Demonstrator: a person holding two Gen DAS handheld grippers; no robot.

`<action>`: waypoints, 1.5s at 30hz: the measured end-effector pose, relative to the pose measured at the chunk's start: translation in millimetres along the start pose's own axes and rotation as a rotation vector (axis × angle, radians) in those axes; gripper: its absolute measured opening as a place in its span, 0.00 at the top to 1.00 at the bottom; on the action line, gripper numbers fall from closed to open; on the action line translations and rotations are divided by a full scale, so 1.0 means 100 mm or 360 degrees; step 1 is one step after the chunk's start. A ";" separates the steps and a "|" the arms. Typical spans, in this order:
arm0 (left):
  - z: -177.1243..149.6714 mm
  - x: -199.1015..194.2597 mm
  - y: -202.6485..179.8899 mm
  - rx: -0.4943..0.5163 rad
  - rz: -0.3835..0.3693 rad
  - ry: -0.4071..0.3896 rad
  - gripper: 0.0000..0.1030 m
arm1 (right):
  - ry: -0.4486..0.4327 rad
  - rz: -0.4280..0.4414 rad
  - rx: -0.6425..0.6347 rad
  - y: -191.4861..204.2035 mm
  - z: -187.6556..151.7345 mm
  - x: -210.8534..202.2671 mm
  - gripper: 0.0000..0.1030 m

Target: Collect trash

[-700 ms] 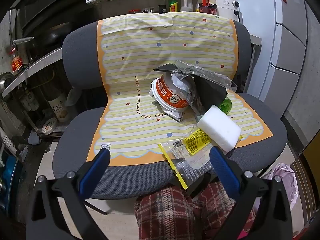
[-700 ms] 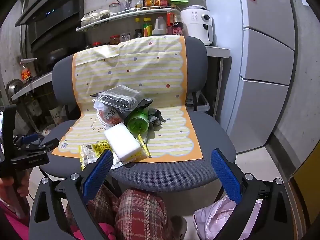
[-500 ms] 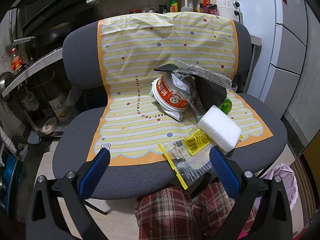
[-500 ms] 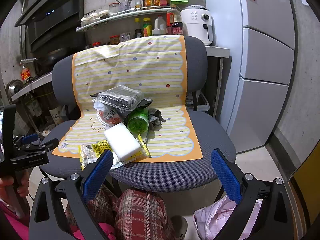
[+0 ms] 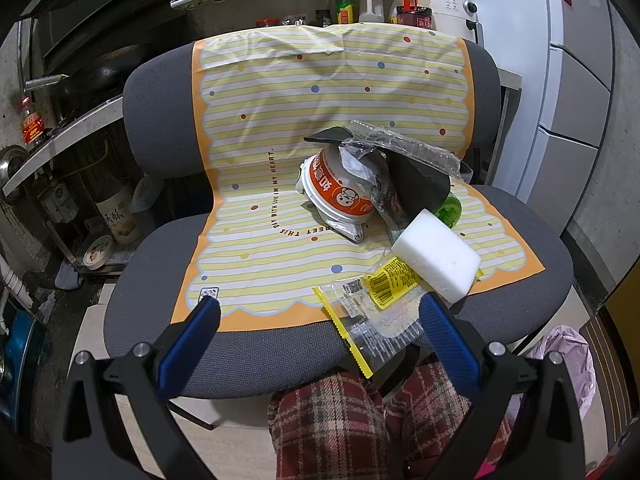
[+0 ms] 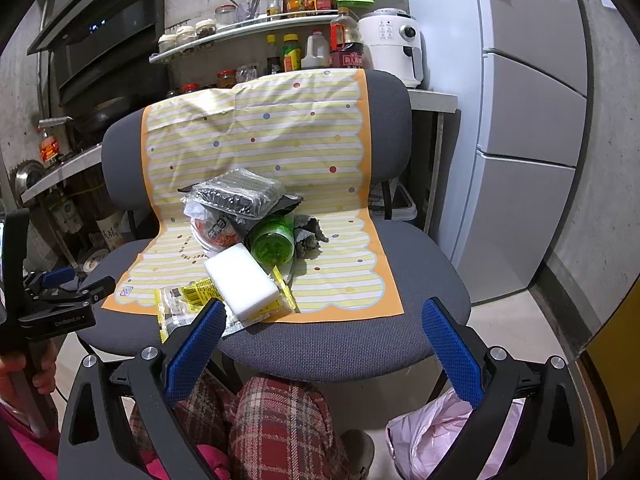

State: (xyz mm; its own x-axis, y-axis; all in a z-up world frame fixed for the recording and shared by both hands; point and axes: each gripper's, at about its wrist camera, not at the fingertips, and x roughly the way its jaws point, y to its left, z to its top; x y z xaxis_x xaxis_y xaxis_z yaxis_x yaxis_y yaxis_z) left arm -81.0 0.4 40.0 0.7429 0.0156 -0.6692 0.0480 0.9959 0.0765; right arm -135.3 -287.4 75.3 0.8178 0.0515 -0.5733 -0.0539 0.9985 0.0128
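Trash lies in a pile on a striped yellow mat [image 5: 280, 152] over a grey chair [image 5: 152, 112]: a white foam block [image 5: 436, 258] [image 6: 242, 282], a clear and yellow wrapper [image 5: 376, 304] [image 6: 184, 300], an orange noodle cup [image 5: 340, 192] on its side, a green bottle [image 6: 272, 240], a black tray in clear plastic [image 6: 238, 194] and a crumpled dark wrapper [image 6: 310, 238]. My left gripper [image 5: 318, 330] is open and empty at the seat's front edge, also seen in the right wrist view [image 6: 64, 286]. My right gripper [image 6: 320, 334] is open and empty in front of the seat.
A pink plastic bag [image 6: 440, 436] [image 5: 568, 360] sits on the floor at the lower right. The person's plaid-trousered legs [image 6: 280, 428] are below the chair. A fridge [image 6: 528, 120] stands to the right; a shelf with bottles [image 6: 280, 28] and a stove counter [image 5: 60, 136] are behind.
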 end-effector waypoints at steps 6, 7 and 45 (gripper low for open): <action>0.00 0.00 0.00 0.0001 0.0000 0.0002 0.06 | -0.0012 -0.0008 -0.0009 -0.03 0.00 -0.01 0.06; 0.00 0.00 0.00 0.0001 0.0000 0.0002 0.06 | -0.0015 -0.0012 -0.0013 -0.03 -0.01 -0.01 0.06; -0.23 0.57 0.17 -0.0042 -0.0053 0.0120 0.06 | 0.0148 0.0441 -0.0062 0.51 -0.17 1.02 0.07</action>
State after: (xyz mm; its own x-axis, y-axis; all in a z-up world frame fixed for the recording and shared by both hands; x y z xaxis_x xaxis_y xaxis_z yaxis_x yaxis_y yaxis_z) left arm -53.0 19.9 -13.8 0.6886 -0.0116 -0.7251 0.0533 0.9980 0.0346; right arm -65.0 -231.8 3.4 0.7129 0.3182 -0.6249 -0.2914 0.9450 0.1487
